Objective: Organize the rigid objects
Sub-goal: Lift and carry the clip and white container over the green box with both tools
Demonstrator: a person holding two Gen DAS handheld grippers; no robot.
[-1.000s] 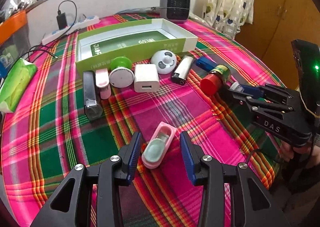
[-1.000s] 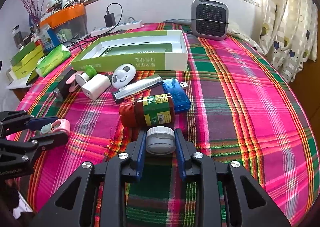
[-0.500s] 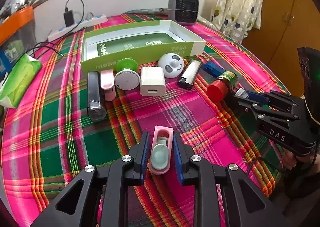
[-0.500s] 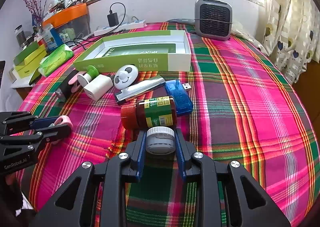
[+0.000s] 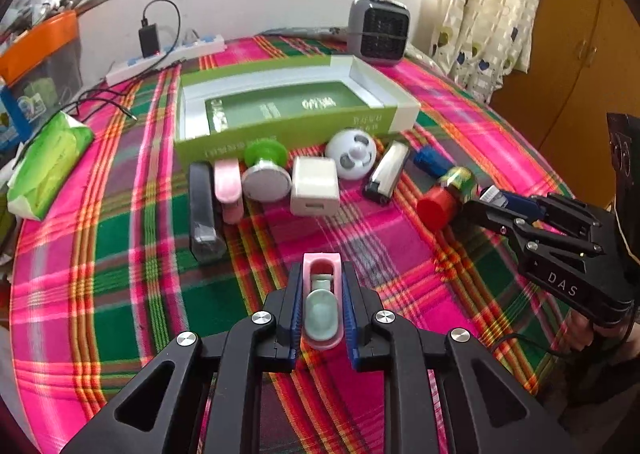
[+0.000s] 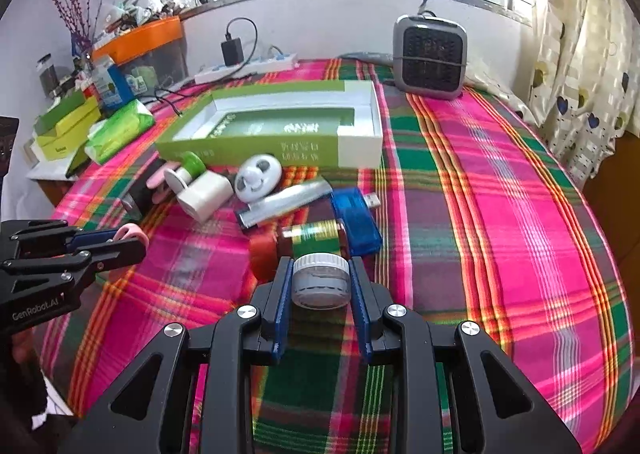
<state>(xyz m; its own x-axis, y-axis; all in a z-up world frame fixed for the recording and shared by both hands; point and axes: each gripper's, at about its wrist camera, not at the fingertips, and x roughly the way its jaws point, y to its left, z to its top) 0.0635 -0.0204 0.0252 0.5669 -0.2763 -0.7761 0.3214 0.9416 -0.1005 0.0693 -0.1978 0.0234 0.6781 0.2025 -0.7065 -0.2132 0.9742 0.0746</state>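
My left gripper (image 5: 321,304) is shut on a pink case with a pale green insert (image 5: 321,302), held just above the plaid cloth. My right gripper (image 6: 320,286) is shut on a small round white-lidded jar (image 6: 320,283), right behind a red-capped bottle (image 6: 308,244) that lies on its side. An open green and white box (image 5: 292,110) stands at the back. In front of it lies a row: black bar (image 5: 204,210), pink piece (image 5: 229,188), green-based disc (image 5: 266,174), white charger (image 5: 314,186), panda-face ball (image 5: 351,154), silver lighter (image 5: 386,172), blue USB device (image 6: 356,222).
A grey heater (image 6: 430,58) stands at the back right and a power strip with a plugged charger (image 5: 168,54) at the back left. A green tissue pack (image 5: 48,166) lies at the left edge. Curtains (image 6: 580,54) hang to the right. Boxes and clutter (image 6: 68,122) sit beyond the table's left side.
My left gripper went from open around the pink case to shut on it, and the case now sits straight between the fingers. The right gripper kept its hold on the jar and rose slightly.
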